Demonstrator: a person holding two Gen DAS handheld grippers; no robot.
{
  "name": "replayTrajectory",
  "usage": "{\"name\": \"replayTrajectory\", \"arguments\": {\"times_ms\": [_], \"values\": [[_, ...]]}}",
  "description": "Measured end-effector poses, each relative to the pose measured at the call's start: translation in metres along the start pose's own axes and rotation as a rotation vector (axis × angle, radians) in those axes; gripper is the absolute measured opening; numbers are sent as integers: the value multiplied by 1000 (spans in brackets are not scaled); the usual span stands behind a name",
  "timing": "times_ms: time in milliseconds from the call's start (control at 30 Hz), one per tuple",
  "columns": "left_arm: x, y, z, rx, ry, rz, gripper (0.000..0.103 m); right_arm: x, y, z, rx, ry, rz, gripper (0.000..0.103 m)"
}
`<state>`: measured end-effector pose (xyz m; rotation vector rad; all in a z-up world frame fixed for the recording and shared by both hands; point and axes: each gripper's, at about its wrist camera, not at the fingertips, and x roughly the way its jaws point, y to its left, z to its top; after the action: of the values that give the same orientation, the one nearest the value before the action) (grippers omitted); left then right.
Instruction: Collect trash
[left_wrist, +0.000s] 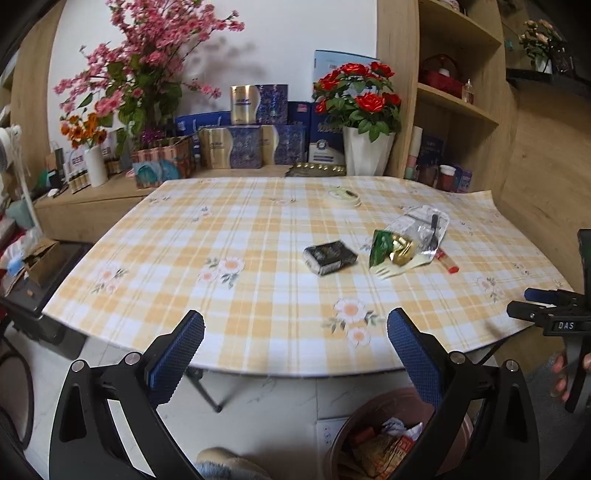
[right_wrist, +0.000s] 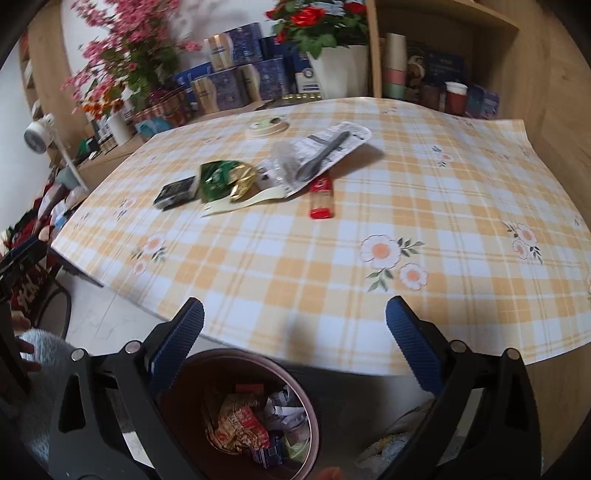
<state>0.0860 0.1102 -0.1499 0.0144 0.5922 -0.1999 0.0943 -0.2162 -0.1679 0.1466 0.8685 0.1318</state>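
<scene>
Trash lies on the checked tablecloth (left_wrist: 258, 229) (right_wrist: 461, 184): a black packet (left_wrist: 330, 257) (right_wrist: 175, 192), a crumpled green-and-gold wrapper (left_wrist: 391, 249) (right_wrist: 225, 179), a clear plastic package with a black fork (left_wrist: 424, 229) (right_wrist: 325, 151), a cream plastic fork (left_wrist: 391, 271) (right_wrist: 243, 203), a red-capped tube (left_wrist: 447, 260) (right_wrist: 322, 197) and a round lid (left_wrist: 343, 195) (right_wrist: 266, 126). A brown bin (left_wrist: 369, 417) (right_wrist: 314, 410) with wrappers inside stands on the floor below the table edge. My left gripper (left_wrist: 295, 354) is open and empty. My right gripper (right_wrist: 295, 343) is open above the bin, empty too.
Flower pots, stacked blue-and-gold boxes (left_wrist: 251, 144) and a basket line the counter behind the table. Wooden shelves (left_wrist: 454, 103) stand at the back right. The right gripper's body (left_wrist: 554, 321) shows at the left view's right edge. Clutter fills the floor at left.
</scene>
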Motion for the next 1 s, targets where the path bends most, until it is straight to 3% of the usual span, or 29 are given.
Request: {"name": "replayTrajectory", "arguments": {"times_ms": [100, 233, 400, 533, 767, 900, 1000], "values": [[7, 3, 9, -20, -32, -33, 97, 4, -5, 9, 3, -4, 5, 97], [31, 5, 25, -64, 40, -72, 97, 9, -6, 25, -44, -28, -14, 97], [51, 6, 37, -52, 72, 9, 97, 23, -6, 55, -91, -35, -38, 97], [62, 16, 44, -82, 83, 20, 97, 37, 3, 79, -143, -66, -75, 97], [75, 26, 49, -92, 94, 17, 97, 78, 43, 112, -290, -67, -23, 95], [82, 29, 50, -104, 99, 10, 97, 111, 76, 118, -437, -27, -13, 90], [85, 33, 50, -112, 101, 2, 97, 134, 89, 122, -516, 22, -23, 81]]}}
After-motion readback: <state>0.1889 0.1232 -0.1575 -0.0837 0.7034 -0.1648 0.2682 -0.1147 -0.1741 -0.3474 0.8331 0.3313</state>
